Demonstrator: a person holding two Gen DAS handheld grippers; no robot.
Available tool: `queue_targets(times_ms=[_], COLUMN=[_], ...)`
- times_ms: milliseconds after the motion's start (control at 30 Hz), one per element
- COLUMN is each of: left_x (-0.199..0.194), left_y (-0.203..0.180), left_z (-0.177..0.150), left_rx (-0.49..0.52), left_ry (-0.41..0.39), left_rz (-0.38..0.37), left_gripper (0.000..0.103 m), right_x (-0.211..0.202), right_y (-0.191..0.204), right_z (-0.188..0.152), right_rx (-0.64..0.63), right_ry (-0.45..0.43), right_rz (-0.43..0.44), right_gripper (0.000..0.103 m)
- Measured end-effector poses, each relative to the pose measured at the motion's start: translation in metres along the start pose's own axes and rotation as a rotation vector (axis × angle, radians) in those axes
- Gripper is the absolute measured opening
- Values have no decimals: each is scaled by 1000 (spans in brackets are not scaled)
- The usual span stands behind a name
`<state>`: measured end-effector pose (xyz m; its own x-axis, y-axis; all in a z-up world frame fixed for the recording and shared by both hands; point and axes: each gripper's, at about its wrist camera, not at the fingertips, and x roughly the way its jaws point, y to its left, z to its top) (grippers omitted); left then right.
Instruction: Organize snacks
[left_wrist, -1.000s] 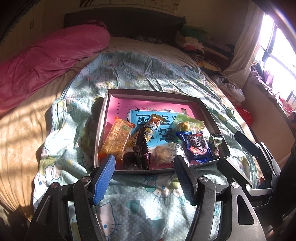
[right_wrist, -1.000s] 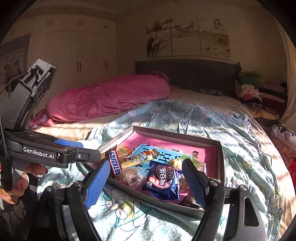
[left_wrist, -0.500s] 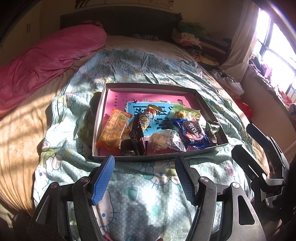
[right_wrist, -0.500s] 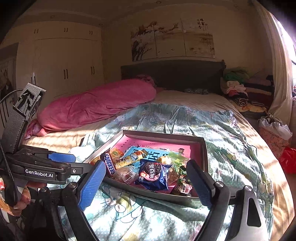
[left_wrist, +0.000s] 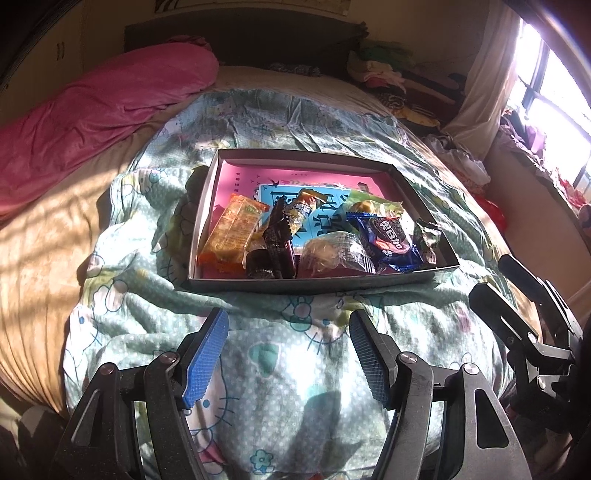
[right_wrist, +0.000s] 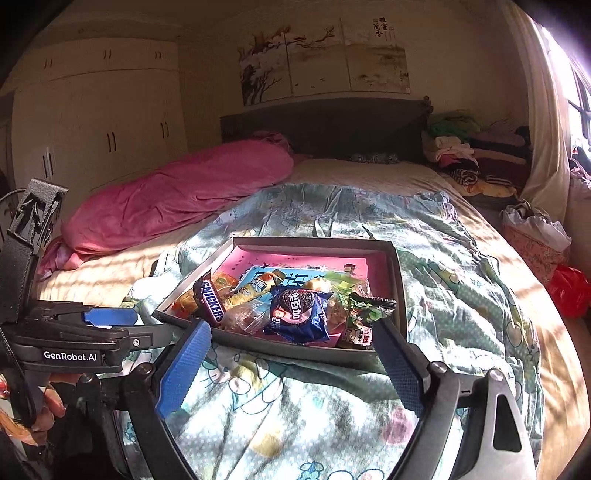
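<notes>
A shallow grey box (left_wrist: 321, 286) with a pink floor lies on the patterned quilt (left_wrist: 280, 122) of the bed, and all the snacks sit inside it, crowded toward its near wall. At the box's near left corner is an orange packet (left_wrist: 231, 230); just right of it a dark Snickers bar (right_wrist: 211, 301) leans up against other wrappers. A clear-wrapped cake (left_wrist: 334, 249) lies at the middle of the near wall, touching a blue Oreo pack (right_wrist: 298, 309) on its right. Behind the Oreo pack is a green-and-yellow bag (left_wrist: 373, 205), and at the box's near right corner a small green packet (right_wrist: 364, 319). A yellow-and-blue wrapper (left_wrist: 304, 206) rests over a blue printed card (left_wrist: 325, 210) on the box floor. The far half of the box holds only the pink lining.

The left hand-held gripper (left_wrist: 289, 354) hangs over the quilt short of the box, jaws spread, nothing between them. The right hand-held gripper (right_wrist: 291, 363) also stands before the box's near wall, jaws wide apart and empty. A pink duvet (right_wrist: 177, 195) lies far left of the box.
</notes>
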<state>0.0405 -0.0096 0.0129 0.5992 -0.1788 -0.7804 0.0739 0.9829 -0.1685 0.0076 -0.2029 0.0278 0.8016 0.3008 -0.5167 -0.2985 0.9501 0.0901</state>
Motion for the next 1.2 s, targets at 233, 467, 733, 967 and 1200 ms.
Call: queue_targets(times_ms=[233,467,733,967,1200], left_x=[-1,-4,-8,-11,-10], left_y=[-1,-2,-4,-4,-2], left_z=[-12,-23,-31,-32,-32], left_rx=[9,7,7,6,2], left_ry=[15,29,33,28,29], left_rz=[11,18,18,18,19], left_gripper=[70,70,70,70,70], right_x=[-4,-8,-11,-8,-2], right_y=[7,20,24,21,11], right_z=[-6,-13,-21,-27,-31], right_rx=[-8,-19,4,23,51], right_ry=[30,75,114,146,164], right_rz=[-4,-18,-29,-49,-71], right_gripper=[89,89,89,89,89])
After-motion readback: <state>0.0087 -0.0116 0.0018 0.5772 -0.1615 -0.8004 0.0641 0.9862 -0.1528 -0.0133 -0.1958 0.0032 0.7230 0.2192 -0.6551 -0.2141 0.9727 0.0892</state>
